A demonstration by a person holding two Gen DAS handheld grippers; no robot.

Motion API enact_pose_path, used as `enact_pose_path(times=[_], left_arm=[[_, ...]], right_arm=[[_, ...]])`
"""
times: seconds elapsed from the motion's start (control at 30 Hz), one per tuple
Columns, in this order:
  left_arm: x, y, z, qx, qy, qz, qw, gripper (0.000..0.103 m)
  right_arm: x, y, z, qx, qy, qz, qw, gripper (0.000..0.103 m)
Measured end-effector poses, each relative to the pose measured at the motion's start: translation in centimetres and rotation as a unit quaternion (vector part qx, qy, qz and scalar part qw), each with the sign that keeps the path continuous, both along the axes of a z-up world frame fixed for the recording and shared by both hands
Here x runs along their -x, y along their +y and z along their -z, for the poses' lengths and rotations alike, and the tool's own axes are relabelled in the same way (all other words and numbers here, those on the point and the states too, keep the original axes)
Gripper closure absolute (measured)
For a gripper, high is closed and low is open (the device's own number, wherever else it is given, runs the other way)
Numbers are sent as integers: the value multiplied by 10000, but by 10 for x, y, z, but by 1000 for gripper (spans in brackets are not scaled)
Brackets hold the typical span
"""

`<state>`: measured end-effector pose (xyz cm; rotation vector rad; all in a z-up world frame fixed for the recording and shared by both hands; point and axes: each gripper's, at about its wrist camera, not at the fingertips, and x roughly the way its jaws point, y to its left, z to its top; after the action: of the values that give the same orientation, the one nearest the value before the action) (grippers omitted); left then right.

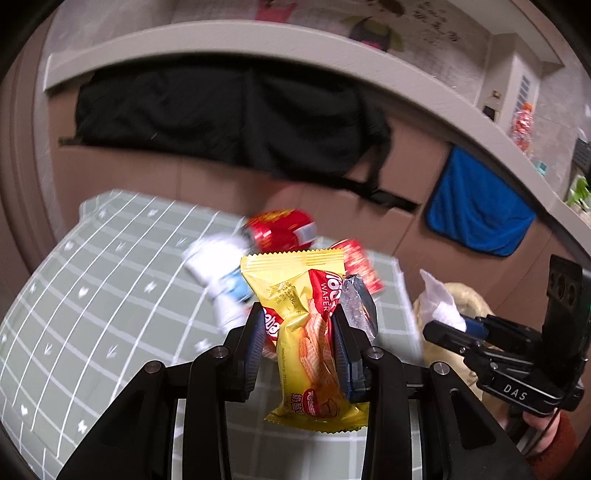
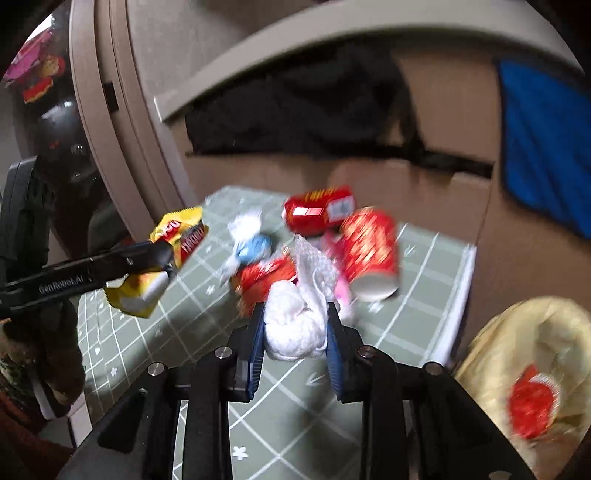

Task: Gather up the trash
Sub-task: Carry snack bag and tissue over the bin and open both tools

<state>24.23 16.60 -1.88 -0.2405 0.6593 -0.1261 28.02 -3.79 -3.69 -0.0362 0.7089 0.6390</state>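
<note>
Green grid-patterned mat (image 1: 92, 295) carries red cans (image 2: 369, 251). Above the mat, my left gripper (image 1: 299, 332) pinches a yellow wafer packet (image 1: 303, 332); my right gripper (image 2: 295, 328) clamps a crumpled white tissue (image 2: 291, 328).

Domestic interior, likely a living or dining corner of a home. Landmark: small table under a grey-green cloth with white grid lines and flower marks (image 1: 110, 266). Behind it, brown cardboard panels (image 1: 221, 181) beneath a pale curved ledge (image 1: 229, 37). Draped over the cardboard above the table, a black garment (image 1: 229, 118); to the right of that, a blue towel (image 1: 476, 210). Past the ledge, wallpapered wall with cartoon stickers (image 1: 373, 29).
</note>
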Motion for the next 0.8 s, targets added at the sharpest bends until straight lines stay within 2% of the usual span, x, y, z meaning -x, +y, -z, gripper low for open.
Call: enact_pose_path(times=[0.3, 0.47, 0.67, 0.8], left_arm=[[-21, -76, -35, -221, -477, 437, 9977, 68], [-31, -121, -48, -297, -666, 838, 9938, 68], [-46, -180, -46, -303, -762, 1422, 9864, 68], [-60, -217, -33, -222, -592, 1772, 9821, 68]], right_arm=[[2, -67, -49, 21, -764, 460, 9960, 76], [4, -115, -66, -5, -1005, 867, 9911, 76], [7, -169, -72, 107, -1072, 1471, 9832, 76], [7, -199, -70, 183, -1002, 1827, 9779, 76]])
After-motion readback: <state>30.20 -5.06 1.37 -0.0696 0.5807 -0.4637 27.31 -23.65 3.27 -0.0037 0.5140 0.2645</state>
